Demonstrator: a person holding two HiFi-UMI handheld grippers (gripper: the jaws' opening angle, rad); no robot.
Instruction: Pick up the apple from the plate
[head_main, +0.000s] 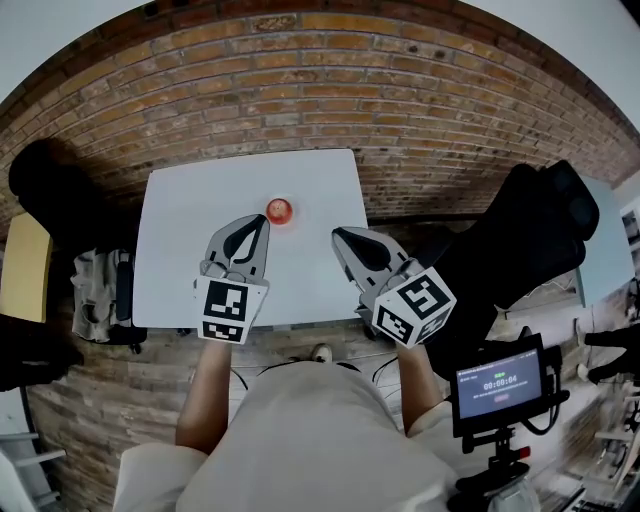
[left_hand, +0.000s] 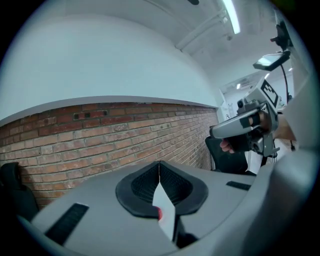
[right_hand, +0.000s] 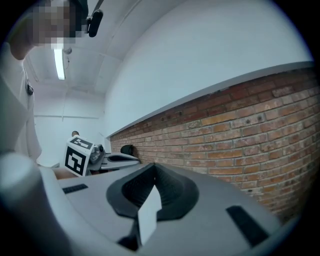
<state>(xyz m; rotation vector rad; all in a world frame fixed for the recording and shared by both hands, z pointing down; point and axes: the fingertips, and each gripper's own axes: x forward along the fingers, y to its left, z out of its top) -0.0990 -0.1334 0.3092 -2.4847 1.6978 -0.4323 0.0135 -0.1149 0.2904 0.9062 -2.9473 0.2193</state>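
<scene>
The apple (head_main: 279, 210) sits near the middle of the white worktop (head_main: 180, 250), closer to the far edge than to the near one. Bare worktop lies all round the apple, with the widest stretch to its left. Beyond the apple, past the far edge, a brick wall (head_main: 400, 100) closes off the space. Right of the apple, off the worktop's right edge, stands a black chair (head_main: 520, 250). Nearer the person on that side is a small monitor (head_main: 500, 385) on a stand. Left of the apple, off the left edge, is a dark bag (head_main: 100, 295).

The apple is small, round and red with an orange sheen. It rests on a plate (head_main: 290, 219) so white that its rim hardly shows against the worktop.

The left gripper (head_main: 262, 222) has its fingers pressed together with nothing between them. Their tip lies just to the near left of the apple, close by it, and whether it touches cannot be told. In the left gripper view a sliver of the apple (left_hand: 159, 214) shows in the gap under the closed fingers (left_hand: 170, 185).

The right gripper (head_main: 340, 236) is also closed and empty. Its tip lies to the near right of the apple, farther from it than the left one.
</scene>
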